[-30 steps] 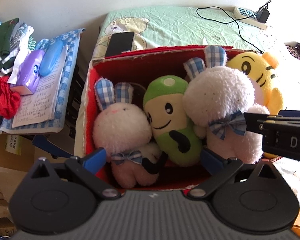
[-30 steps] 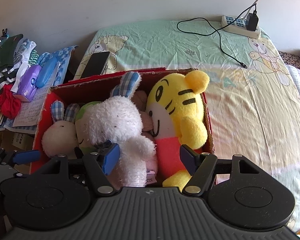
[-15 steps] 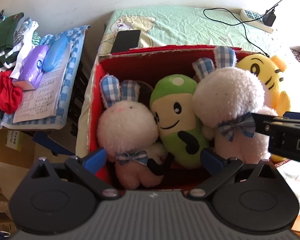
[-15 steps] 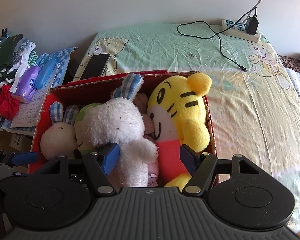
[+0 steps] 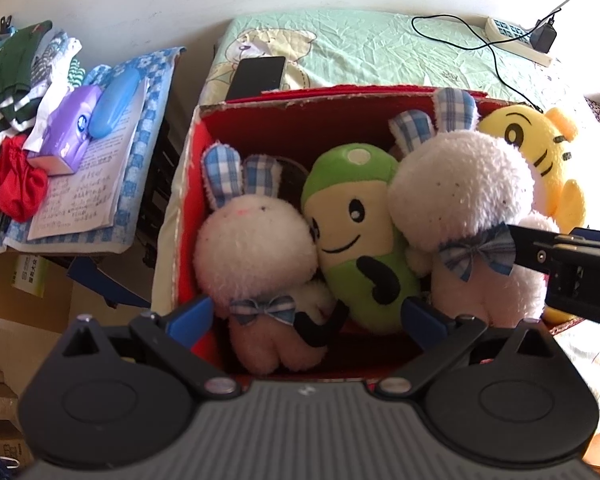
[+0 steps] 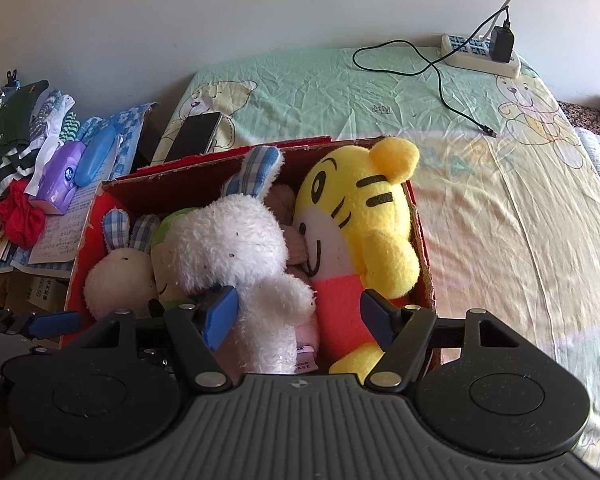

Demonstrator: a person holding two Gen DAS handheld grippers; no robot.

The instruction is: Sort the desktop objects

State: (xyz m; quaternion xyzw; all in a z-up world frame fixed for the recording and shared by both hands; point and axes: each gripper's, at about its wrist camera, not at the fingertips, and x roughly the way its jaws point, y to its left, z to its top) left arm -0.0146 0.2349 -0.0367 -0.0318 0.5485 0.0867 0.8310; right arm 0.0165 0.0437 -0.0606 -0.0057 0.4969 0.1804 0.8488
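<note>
Four plush toys fill a red cardboard box (image 5: pixel 260 106) standing on a bed (image 6: pixel 480 208): a small white rabbit (image 5: pixel 256 248), a green-capped doll (image 5: pixel 356 224), a larger white rabbit (image 6: pixel 228 248) and a yellow tiger (image 6: pixel 364 216). The left tongs (image 5: pixel 306 316) hang wide open at the box's near edge, gripping nothing. The right tongs (image 6: pixel 300 312) also gape, one blue pad (image 6: pixel 220 316) touching the larger rabbit's side. A phone (image 6: pixel 194 136) lies just behind the box.
</note>
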